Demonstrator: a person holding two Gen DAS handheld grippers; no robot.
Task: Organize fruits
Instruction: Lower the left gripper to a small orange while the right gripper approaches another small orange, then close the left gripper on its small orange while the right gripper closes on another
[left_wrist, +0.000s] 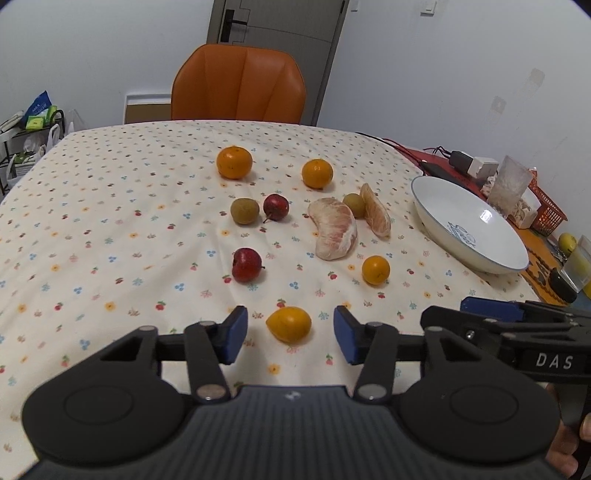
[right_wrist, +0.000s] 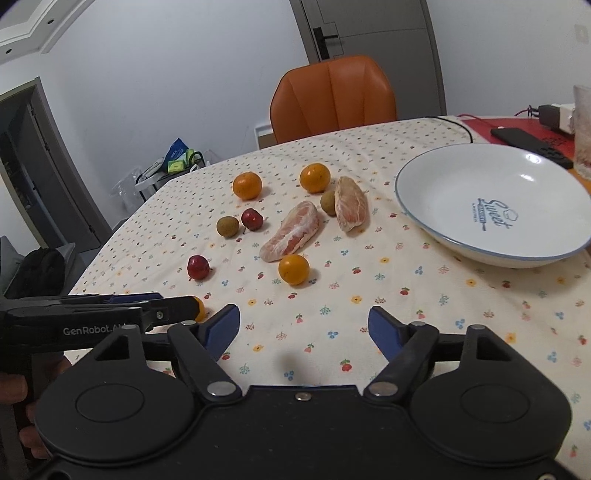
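Scattered fruit (right_wrist: 293, 269) beside white bowl (right_wrist: 458, 242)

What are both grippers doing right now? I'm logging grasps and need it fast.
Left gripper: open, pads either side of the nearest small orange fruit, not touching it.
Right gripper: open, nothing between its pads, only tablecloth.

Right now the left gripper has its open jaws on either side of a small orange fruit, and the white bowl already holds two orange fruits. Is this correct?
Not quite. The white bowl is empty, as the right wrist view shows. The rest holds: the left gripper has its open jaws on either side of a small orange fruit.
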